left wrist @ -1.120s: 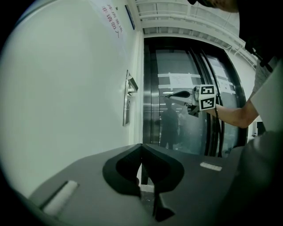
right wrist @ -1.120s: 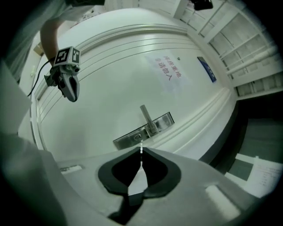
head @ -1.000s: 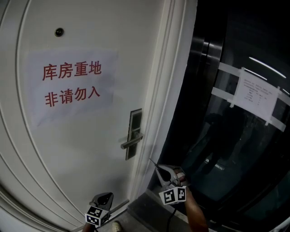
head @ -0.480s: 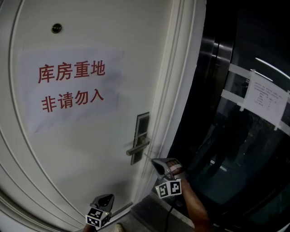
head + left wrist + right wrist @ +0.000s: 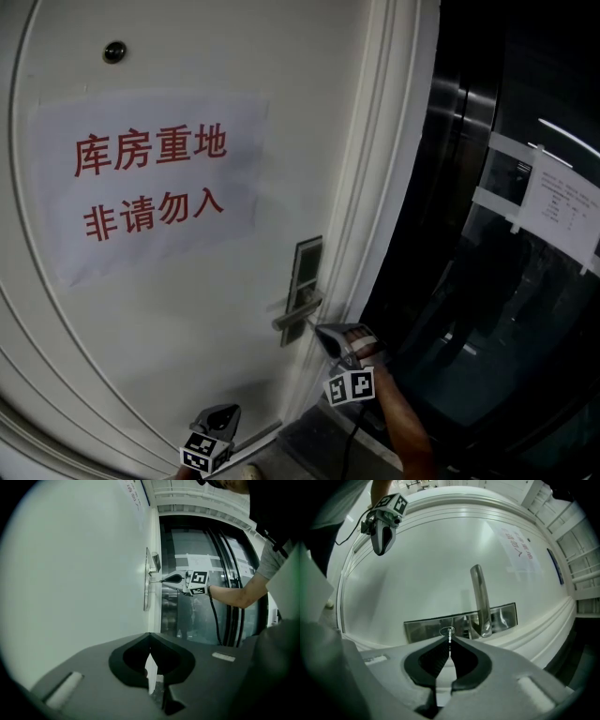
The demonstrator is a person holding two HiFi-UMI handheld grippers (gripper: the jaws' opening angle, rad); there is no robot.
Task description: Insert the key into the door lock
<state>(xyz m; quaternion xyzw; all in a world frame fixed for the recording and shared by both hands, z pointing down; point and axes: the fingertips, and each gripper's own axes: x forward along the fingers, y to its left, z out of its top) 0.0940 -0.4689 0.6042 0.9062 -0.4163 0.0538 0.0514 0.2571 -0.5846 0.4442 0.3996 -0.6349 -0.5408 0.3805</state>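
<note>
A white door (image 5: 187, 309) carries a steel lock plate (image 5: 306, 272) with a lever handle (image 5: 296, 315). My right gripper (image 5: 322, 332) is shut on a thin key (image 5: 450, 638) and points level at the plate just below the handle. In the right gripper view the key's tip sits at the round keyhole (image 5: 448, 630) in the lock plate (image 5: 501, 615), beside the lever handle (image 5: 480, 597); whether it has entered I cannot tell. My left gripper (image 5: 225, 411) hangs low in front of the door, shut with nothing in it, well apart from the lock.
A paper sign (image 5: 150, 178) with red characters is taped on the door, under a peephole (image 5: 114, 52). The white door frame (image 5: 394, 187) borders a dark glass wall (image 5: 506, 281) with a taped paper notice (image 5: 562, 211). The person's forearm (image 5: 403, 431) reaches up behind the right gripper.
The right gripper has moved up and left, from below the handle to the lock plate, rolling slightly. The left gripper has barely shifted. The head view has drawn closer to the door.
</note>
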